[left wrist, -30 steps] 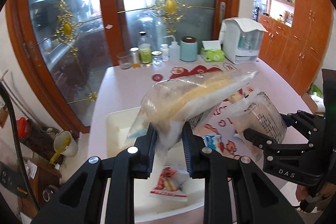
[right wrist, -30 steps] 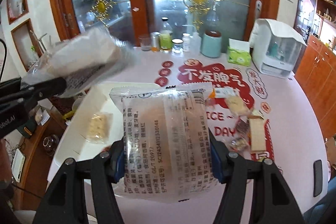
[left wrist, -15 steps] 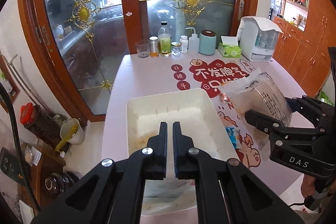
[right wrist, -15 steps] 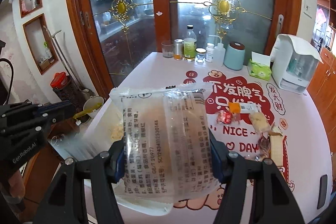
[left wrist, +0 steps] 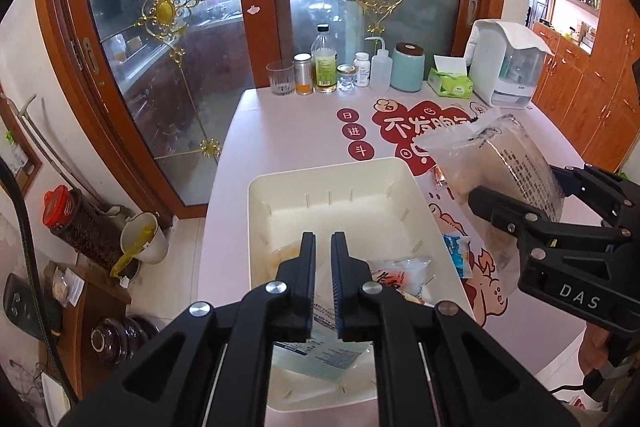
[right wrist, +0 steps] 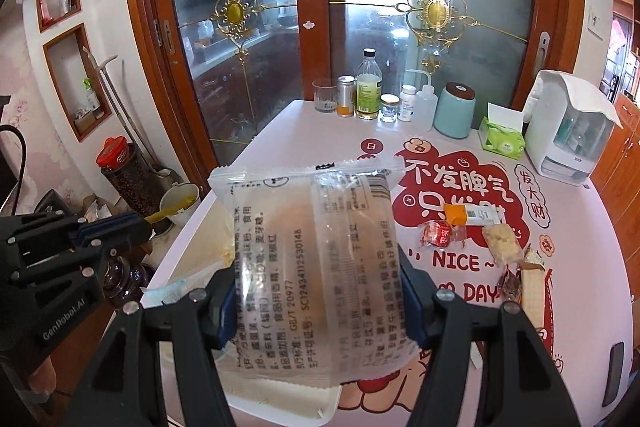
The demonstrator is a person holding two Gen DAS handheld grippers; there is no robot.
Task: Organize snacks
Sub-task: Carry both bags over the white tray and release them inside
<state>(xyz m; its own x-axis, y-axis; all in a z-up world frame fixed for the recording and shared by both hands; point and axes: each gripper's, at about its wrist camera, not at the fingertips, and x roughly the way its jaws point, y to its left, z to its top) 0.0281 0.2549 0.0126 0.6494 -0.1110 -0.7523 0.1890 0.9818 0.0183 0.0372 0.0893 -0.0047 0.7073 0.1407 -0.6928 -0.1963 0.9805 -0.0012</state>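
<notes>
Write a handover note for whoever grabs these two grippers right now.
Left gripper: shut, empty, over the white bin.
Right gripper: clamped on a clear snack packet, held above the table beside the bin.
Done: a few packets already lie in the bin, among them a red-print bag.
Left: drop the held packet into the bin, then collect the loose snacks on the tablecloth: red candy, orange-ended packet, pale crumbly bar, wafer, plus a blue-and-white packet next to the bin.
</notes>
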